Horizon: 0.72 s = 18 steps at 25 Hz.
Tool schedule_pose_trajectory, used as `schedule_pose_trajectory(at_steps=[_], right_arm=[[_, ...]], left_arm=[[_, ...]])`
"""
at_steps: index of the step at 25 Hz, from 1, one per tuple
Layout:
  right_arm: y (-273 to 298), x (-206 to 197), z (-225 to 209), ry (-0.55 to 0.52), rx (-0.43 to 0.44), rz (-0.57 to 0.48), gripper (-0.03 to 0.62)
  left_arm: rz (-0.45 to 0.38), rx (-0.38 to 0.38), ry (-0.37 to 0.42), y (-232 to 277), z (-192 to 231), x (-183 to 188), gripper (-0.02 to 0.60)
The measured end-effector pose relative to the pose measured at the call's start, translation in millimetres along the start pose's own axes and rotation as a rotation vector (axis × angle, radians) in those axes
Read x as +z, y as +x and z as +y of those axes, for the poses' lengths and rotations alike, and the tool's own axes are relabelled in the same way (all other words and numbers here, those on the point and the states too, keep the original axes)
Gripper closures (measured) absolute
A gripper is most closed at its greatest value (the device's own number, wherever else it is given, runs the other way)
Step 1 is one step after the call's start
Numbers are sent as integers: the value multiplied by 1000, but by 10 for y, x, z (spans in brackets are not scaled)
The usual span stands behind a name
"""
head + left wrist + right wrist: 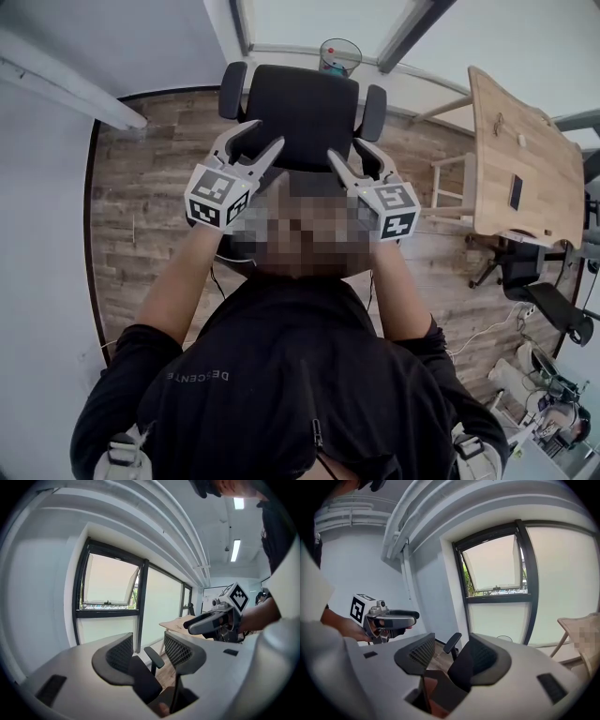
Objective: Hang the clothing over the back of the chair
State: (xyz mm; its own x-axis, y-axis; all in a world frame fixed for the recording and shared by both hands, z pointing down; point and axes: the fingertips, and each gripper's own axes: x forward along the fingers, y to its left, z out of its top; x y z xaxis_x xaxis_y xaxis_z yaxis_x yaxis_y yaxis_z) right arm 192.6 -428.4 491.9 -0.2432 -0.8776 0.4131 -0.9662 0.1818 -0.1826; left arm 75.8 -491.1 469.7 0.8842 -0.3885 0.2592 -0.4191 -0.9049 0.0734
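A black office chair [292, 105] stands in front of me, its seat and two armrests seen from above. Its back lies nearest me, between the two grippers, where a dark mass [298, 176] shows; I cannot separate clothing from chair back there. My left gripper [261, 139] and right gripper [349, 150] hover side by side over that edge, both open with nothing between the pads. In the left gripper view the open jaws [150, 660] frame a dark slab [143, 682] and an armrest [154, 657]. The right gripper view shows its open jaws [449, 660] around the same dark shape [464, 667].
Wood plank floor [150, 206] surrounds the chair. A wooden table [520, 159] stands at the right, with another chair [548, 295] beyond it. A wire bin [339, 56] sits by the window wall behind the chair. A window [494, 569] is tilted open.
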Motion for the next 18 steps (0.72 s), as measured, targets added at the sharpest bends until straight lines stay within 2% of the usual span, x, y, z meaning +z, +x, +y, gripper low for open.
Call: schedule_pose_trajectory(at_steps=[11,18], right_arm=[[-203,324,310,-35,51,-111,362],[-485,564,604,-98,57,-196,376]], left_arm=[[-93,-45,29,-171,-217,433,377],[-164,-87,80,-434,-455,777,377]])
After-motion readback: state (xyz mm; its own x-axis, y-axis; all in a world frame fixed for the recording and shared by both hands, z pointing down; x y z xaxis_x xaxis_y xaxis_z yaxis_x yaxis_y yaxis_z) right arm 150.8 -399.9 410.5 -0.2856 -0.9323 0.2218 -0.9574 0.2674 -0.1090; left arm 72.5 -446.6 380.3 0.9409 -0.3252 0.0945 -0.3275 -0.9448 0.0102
